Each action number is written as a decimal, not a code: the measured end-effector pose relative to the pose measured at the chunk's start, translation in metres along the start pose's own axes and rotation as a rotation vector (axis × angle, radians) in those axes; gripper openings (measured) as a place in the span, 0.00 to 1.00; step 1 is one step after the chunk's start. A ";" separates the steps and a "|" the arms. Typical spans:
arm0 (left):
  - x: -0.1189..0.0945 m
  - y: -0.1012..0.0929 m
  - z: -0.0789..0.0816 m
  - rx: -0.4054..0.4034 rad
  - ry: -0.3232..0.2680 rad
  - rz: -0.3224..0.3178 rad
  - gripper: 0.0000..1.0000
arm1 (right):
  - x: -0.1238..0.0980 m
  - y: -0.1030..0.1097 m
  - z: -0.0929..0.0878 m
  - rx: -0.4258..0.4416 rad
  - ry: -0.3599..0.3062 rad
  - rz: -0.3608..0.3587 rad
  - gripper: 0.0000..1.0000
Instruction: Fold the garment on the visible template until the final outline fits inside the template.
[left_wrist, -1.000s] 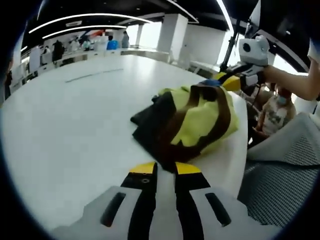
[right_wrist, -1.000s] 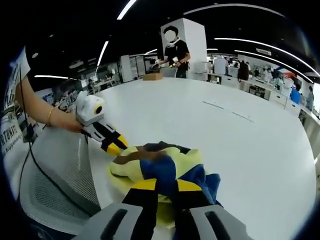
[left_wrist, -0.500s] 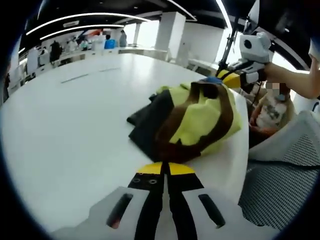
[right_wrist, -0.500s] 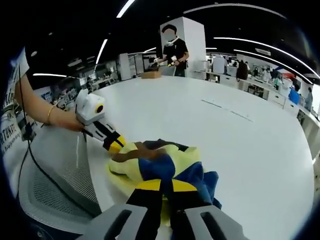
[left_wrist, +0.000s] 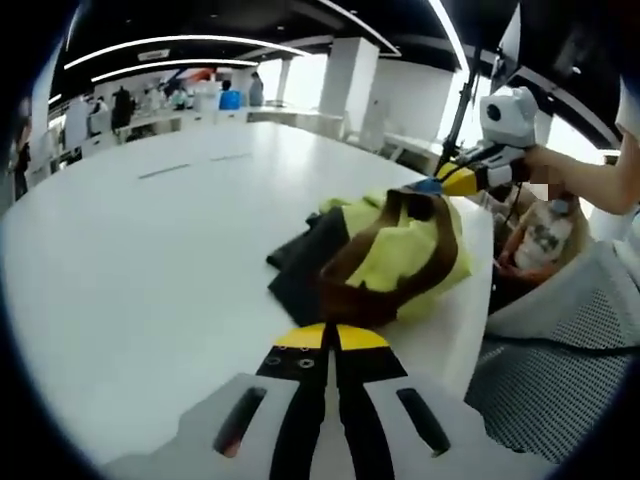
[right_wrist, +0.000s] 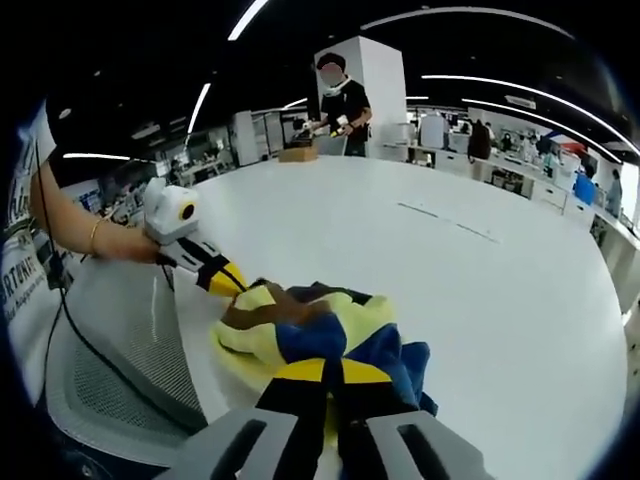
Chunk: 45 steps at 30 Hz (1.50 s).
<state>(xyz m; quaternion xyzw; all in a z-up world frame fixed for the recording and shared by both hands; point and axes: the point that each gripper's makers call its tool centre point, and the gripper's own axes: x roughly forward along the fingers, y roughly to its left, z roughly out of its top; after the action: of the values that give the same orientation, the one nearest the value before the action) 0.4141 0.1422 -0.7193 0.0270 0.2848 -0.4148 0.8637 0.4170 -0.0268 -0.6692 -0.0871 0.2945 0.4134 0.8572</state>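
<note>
The left hand-held gripper (left_wrist: 322, 338) has its jaws pressed together on the near brown edge of the garment (left_wrist: 385, 255), which sits bunched up in yellow, brown and dark cloth on the white tabletop (left_wrist: 150, 260), close to the edge by the grey mesh chair (left_wrist: 560, 380). The right hand-held gripper (right_wrist: 322, 371) is squeezed shut on the other side, at the blue part. To do this well, I think both should lift gently together and pull the cloth flat before folding.

Left tool (left_wrist: 331, 336) and right tool (right_wrist: 322, 371), jaws closed
</note>
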 end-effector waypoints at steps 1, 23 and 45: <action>-0.002 0.000 0.003 -0.002 -0.010 -0.001 0.00 | -0.001 0.000 0.002 -0.005 -0.006 -0.003 0.00; -0.039 0.012 0.095 0.036 -0.216 0.067 0.00 | -0.024 -0.022 0.047 -0.053 -0.129 -0.094 0.00; -0.031 0.031 0.184 0.022 -0.367 0.125 0.00 | -0.028 -0.066 0.090 -0.103 -0.153 -0.265 0.00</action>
<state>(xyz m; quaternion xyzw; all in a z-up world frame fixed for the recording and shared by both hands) 0.5079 0.1325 -0.5549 -0.0220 0.1157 -0.3612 0.9250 0.4925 -0.0526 -0.5862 -0.1373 0.1924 0.3169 0.9185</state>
